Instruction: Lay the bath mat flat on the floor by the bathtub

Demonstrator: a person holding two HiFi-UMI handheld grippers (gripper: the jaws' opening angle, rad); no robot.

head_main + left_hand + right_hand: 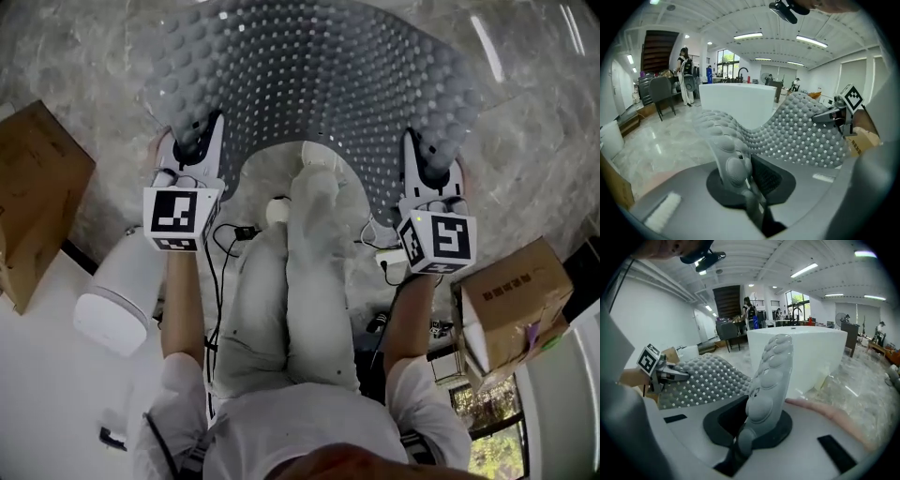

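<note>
Head view shows the grey, bubble-textured rubber bath mat [319, 84] held up in front of the person, spread wide between the 2 grippers and sagging over the pale marble floor [84, 56] rather than lying on it. The left gripper [200, 141] pinches 1 near corner and the right gripper [427, 155] pinches the other. In the left gripper view the jaws are nearly together, clamped on a thick fold of the mat's edge; the right gripper view shows the same, its jaws pressed onto an edge that stands up between them. Both of those views place the white oval bathtub [740, 101] just beyond the mat, so the mat is already at the right spot. I judge the task about halfway: the mat is gripped, opened out and brought to the tub, but it is not yet lowered, flattened or let go. A brown cardboard box [33, 187] sits well off to the left.
</note>
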